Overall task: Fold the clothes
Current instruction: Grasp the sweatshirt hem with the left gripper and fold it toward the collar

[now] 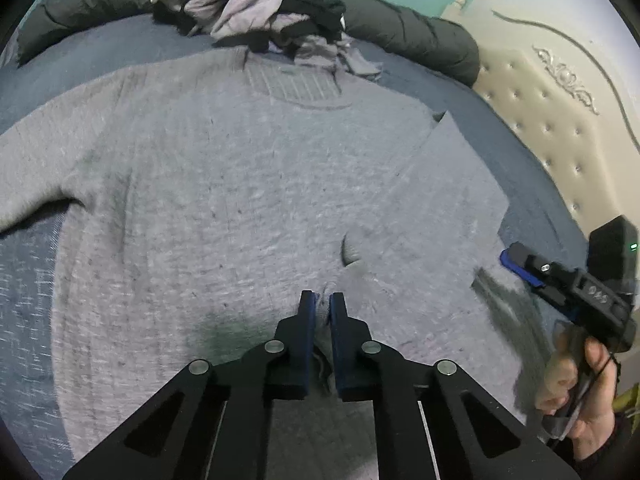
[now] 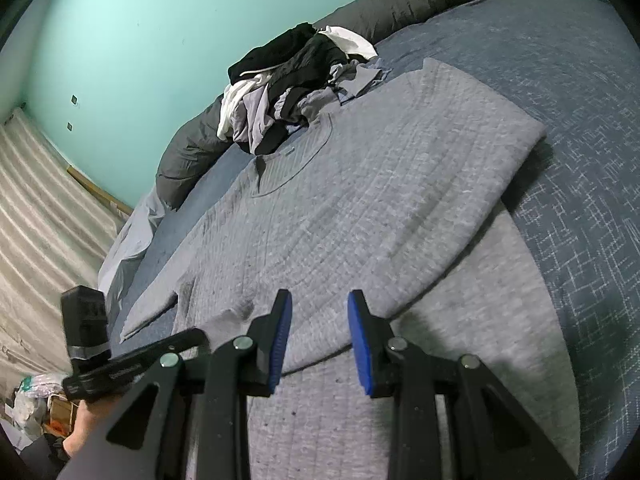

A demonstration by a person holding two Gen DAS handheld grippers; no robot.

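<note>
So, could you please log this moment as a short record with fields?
garment: grey sweater spread flat, one sleeve folded across its body
surface: blue bedspread
left gripper: jaws shut on a pinch of the sweater near its hem
right gripper: jaws open above the sweater
background: clothes pile beyond the collar

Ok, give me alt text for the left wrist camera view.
The left gripper pinches a fold of a grey knit sweater spread flat on a blue bedspread, one sleeve folded across its body. A pile of unfolded clothes lies beyond the collar; the right gripper hovers at the right edge.
</note>
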